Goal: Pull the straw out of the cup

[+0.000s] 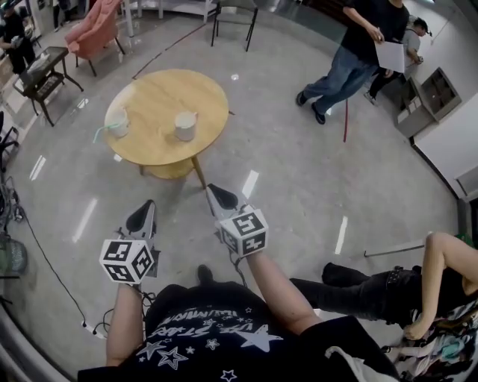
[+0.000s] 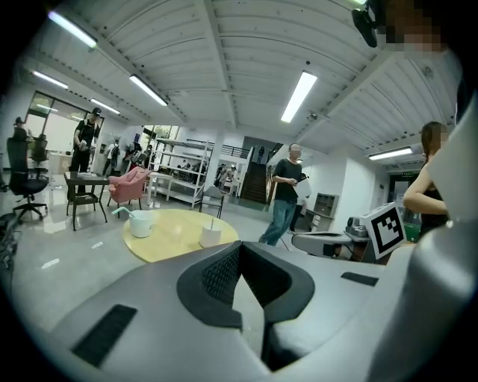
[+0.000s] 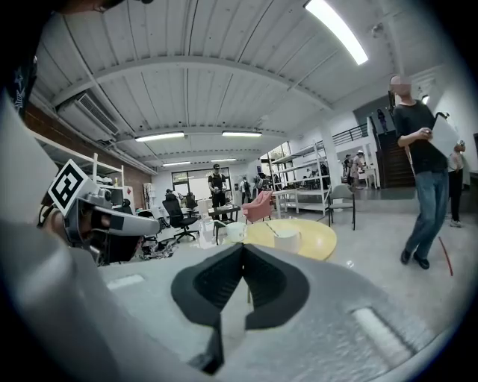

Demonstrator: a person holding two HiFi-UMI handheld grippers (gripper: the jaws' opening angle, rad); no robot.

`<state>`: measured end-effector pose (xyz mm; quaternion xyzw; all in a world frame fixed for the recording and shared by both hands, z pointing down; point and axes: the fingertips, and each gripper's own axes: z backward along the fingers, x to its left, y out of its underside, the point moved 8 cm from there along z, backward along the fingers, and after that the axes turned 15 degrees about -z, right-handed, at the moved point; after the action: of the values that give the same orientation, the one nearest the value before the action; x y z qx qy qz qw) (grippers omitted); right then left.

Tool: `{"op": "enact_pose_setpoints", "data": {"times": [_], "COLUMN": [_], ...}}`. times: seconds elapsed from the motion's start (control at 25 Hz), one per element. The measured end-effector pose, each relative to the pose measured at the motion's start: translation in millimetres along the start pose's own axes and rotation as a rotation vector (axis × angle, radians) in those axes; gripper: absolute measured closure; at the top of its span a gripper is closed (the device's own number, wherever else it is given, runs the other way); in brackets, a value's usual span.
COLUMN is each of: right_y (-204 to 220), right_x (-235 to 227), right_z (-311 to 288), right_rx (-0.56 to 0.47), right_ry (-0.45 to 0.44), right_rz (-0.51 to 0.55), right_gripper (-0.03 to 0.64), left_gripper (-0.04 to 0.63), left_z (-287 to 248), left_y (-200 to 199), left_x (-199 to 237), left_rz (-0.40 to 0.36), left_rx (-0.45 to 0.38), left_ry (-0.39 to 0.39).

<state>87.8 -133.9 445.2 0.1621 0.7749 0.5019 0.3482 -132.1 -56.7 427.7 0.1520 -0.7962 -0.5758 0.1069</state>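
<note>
A round wooden table (image 1: 160,93) stands on the floor ahead of me, well beyond both grippers. On its left side sits a white cup (image 1: 117,122) with a green straw (image 1: 101,133) sticking out to the left. A second white cup (image 1: 184,125) stands near the table's middle, and the left gripper view shows a thin straw (image 2: 212,223) in that cup (image 2: 210,234). My left gripper (image 1: 149,204) and right gripper (image 1: 211,189) point toward the table, side by side. Both are shut with nothing between the jaws. The right gripper view shows the table (image 3: 310,237) and both cups past the closed tips (image 3: 243,247).
A person holding papers (image 1: 351,48) walks at the far right of the room. Another person (image 1: 418,287) sits on the floor to my right. A pink armchair (image 1: 93,33), a dark side table (image 1: 41,74) and a chair (image 1: 233,15) stand beyond the table. A cable (image 1: 52,272) runs along the floor at left.
</note>
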Motion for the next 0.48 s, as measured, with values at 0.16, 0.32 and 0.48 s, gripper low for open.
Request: {"op": "enact_pose_setpoints", "data": {"times": [0.16, 0.32, 0.48], "right_y": [-2.3, -7.7, -13.0], "right_x": [-11.2, -17.0, -19.0], "right_z": [-8.4, -12.5, -22.5], "right_rx": [0.006, 0.01, 0.017], "right_ry": [0.006, 0.013, 0.025], "right_rz": [0.009, 0.015, 0.038], "right_gripper": [0.618, 0.618, 0.617], "left_gripper": [0.589, 0.589, 0.589], "left_z": [-12.8, -16.9, -23.7], "left_y": [-4.4, -8.9, -7.1], "left_x": [5.2, 8.7, 15.4], "left_rz": [-0.004, -0.006, -0.002], "left_rx": [0.001, 0.008, 0.012], "left_ry": [-0.005, -0.011, -0.01]}}
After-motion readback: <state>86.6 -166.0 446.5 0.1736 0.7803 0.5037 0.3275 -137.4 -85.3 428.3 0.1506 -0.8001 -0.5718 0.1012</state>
